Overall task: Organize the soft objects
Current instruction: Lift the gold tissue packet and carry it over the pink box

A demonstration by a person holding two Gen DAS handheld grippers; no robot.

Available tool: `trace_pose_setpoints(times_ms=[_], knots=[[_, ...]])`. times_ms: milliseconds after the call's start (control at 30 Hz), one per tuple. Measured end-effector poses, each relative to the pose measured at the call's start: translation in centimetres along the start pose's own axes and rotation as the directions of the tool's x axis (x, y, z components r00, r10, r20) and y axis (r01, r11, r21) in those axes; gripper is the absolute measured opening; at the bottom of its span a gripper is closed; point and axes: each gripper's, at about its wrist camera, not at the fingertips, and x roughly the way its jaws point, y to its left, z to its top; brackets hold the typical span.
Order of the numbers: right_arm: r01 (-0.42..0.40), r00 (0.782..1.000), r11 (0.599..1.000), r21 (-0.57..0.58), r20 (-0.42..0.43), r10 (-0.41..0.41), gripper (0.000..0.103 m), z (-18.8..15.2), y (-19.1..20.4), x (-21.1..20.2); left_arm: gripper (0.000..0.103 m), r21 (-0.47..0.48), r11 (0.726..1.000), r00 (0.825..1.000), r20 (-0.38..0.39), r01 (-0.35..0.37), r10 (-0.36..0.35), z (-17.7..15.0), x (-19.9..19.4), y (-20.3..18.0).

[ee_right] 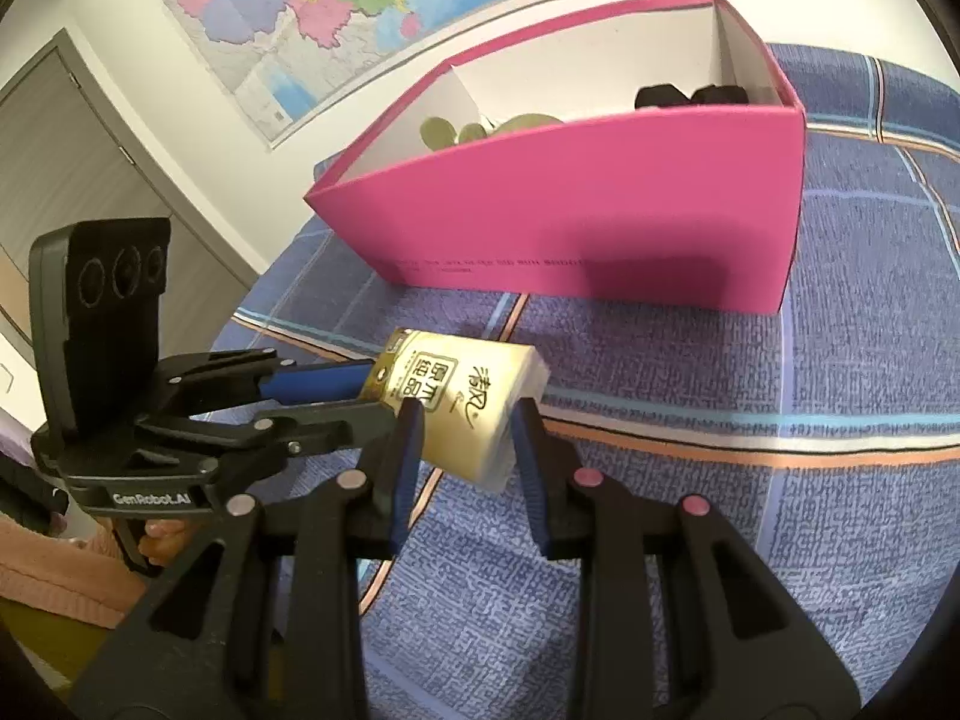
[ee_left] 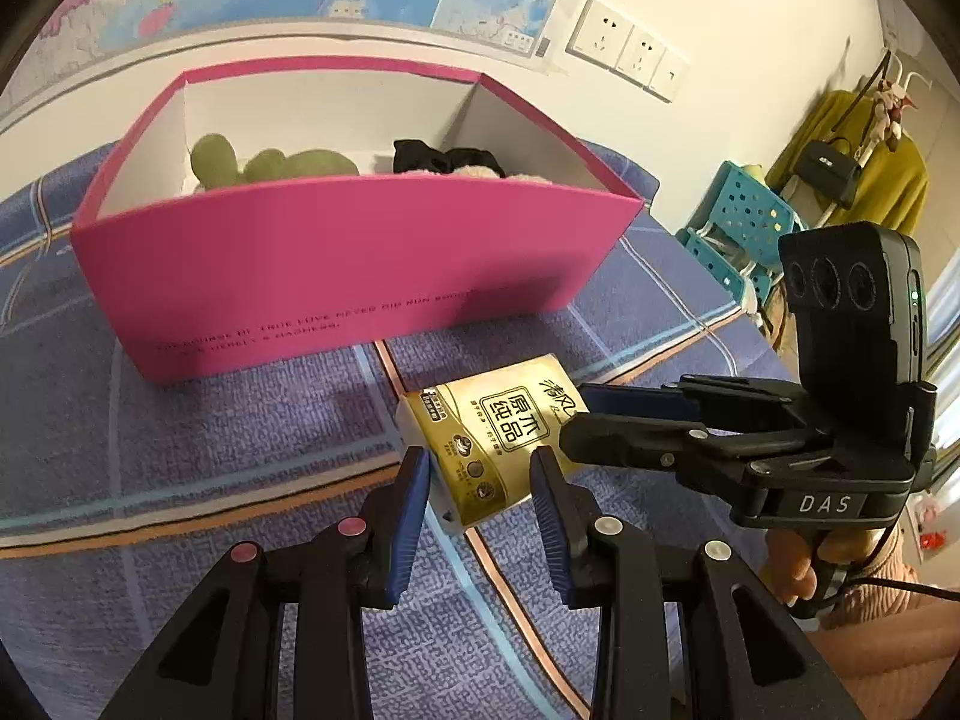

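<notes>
Both grippers clamp one tissue pack (ee_left: 498,444): the left gripper (ee_left: 480,480) pinches its near end, and the right gripper (ee_right: 468,444) squeezes the other end. The pack's long axis runs between them, just above the blue blanket (ee_left: 180,450). Directly beyond stands the open pink box (ee_left: 336,264), holding plush toys (ee_left: 270,165).

I've got the left gripper (ee_left: 480,480) clamped on the near end of the yellow tissue pack (ee_left: 489,450), right gripper (ee_left: 573,417) pinching its far end. Pack sits on the purple bedsheet (ee_left: 180,450), just in front of the pink box (ee_left: 336,264) w/ green plush (ee_left: 264,165) inside.
</notes>
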Motion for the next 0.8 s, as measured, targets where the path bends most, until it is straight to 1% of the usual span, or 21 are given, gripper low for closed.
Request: trace_pose_setpoints(times_ms=[533,800], knots=[[0.007,0.999,0.999,-0.036,0.039,-0.006,0.034,0.6,0.6,-1.4,0.034,0.018,1.0,0.999,0.035,-0.007,0.007,0.4,-1.4,-0.5],[0.01,0.998,0.998,-0.055,0.066,-0.006,0.034,1.5,1.0,-2.3,0.034,0.035,0.999,0.999,0.052,-0.016,0.014,1.4,-1.8,-0.7]])
